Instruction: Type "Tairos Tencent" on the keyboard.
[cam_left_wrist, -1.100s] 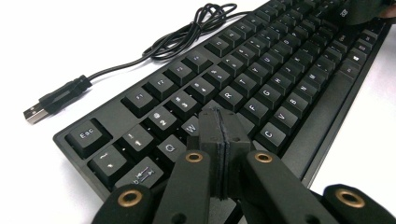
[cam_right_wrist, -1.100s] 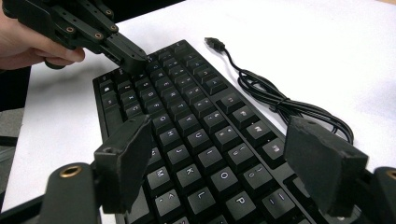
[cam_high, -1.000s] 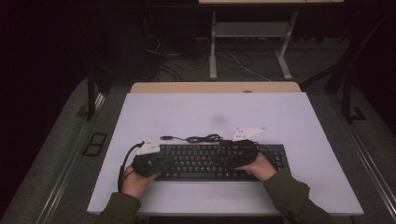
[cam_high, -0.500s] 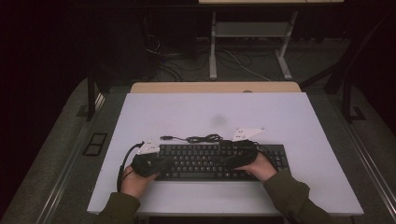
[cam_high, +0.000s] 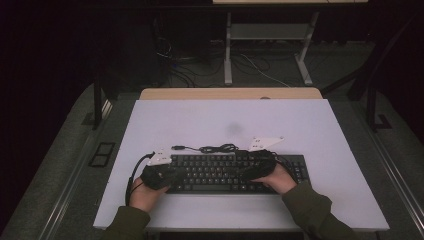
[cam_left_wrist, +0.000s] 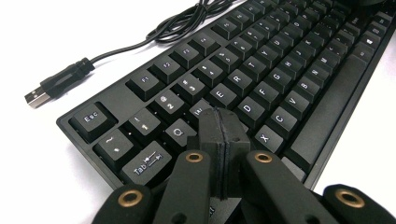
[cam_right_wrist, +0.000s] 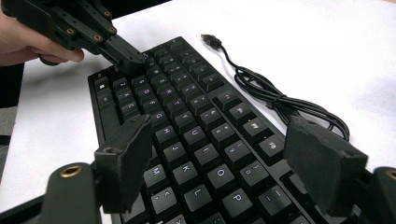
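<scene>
On keyboard (cam_high: 220, 172): left gripper (cam_left_wrist: 223, 128) closed, tips on keys; right gripper (cam_right_wrist: 224, 168) spread above

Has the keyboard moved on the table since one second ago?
No. In the high view the keyboard lies at the same place against the table's near edge, and its cable keeps the same shape behind it.

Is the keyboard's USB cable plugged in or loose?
Loose: the USB plug lies bare on the white table, beside the keyboard.
</scene>
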